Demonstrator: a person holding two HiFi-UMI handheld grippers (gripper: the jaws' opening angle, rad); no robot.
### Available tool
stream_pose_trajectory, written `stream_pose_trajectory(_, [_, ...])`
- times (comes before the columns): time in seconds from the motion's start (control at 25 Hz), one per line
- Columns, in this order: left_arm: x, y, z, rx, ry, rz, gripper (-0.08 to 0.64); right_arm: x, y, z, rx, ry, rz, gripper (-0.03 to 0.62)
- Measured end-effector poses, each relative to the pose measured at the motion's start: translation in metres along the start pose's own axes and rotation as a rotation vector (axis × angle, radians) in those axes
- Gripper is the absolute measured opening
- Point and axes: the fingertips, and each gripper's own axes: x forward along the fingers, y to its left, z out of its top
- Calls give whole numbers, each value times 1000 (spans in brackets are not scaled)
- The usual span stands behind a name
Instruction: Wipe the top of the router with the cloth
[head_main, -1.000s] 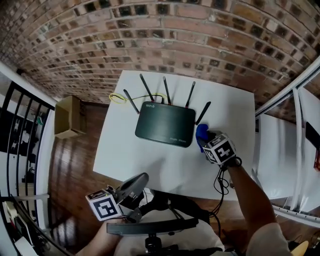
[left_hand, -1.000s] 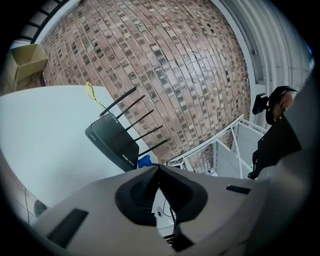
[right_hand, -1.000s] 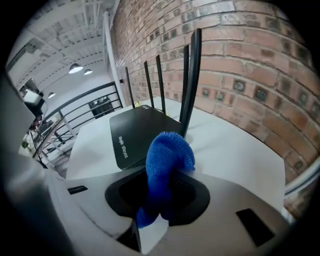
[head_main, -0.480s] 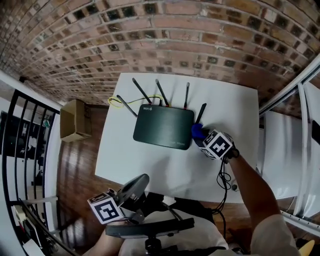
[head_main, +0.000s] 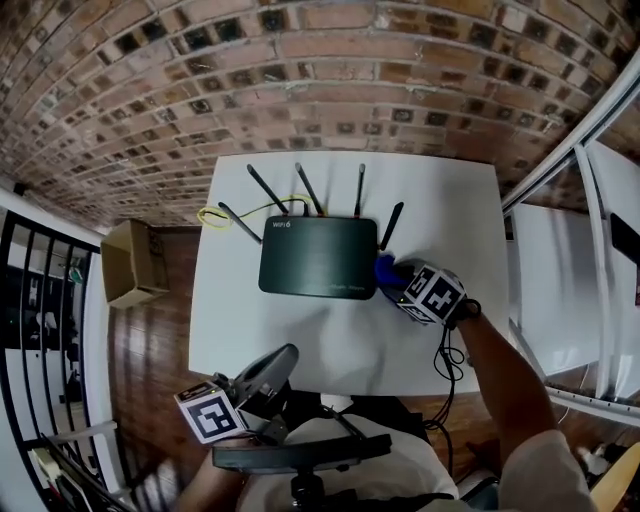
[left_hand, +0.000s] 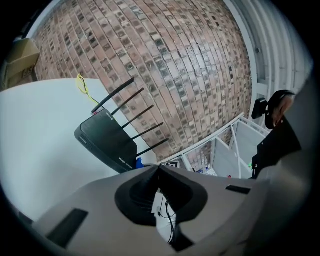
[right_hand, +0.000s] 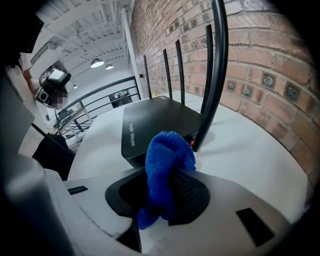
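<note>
Left gripper (left_hand: 159, 169) with jaws together; beyond, dark router (left_hand: 106, 142) on white table (left_hand: 35, 130) before brick wall (left_hand: 150, 55).
</note>
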Motion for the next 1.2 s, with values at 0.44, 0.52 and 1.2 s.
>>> stream_pose_trajectory(0.44, [-18,9,25,16,61,-70,5,-3,41,-8,47,28,-47,107])
stream_pose_trajectory(0.52, [-25,16,26,5,74,-55,5,-4,49,-8,72,29,-66,107])
stream_pose_trajectory(1.2, [-55,36,63,-2,46,-96,5,-4,59,7,500,-32,-341,107])
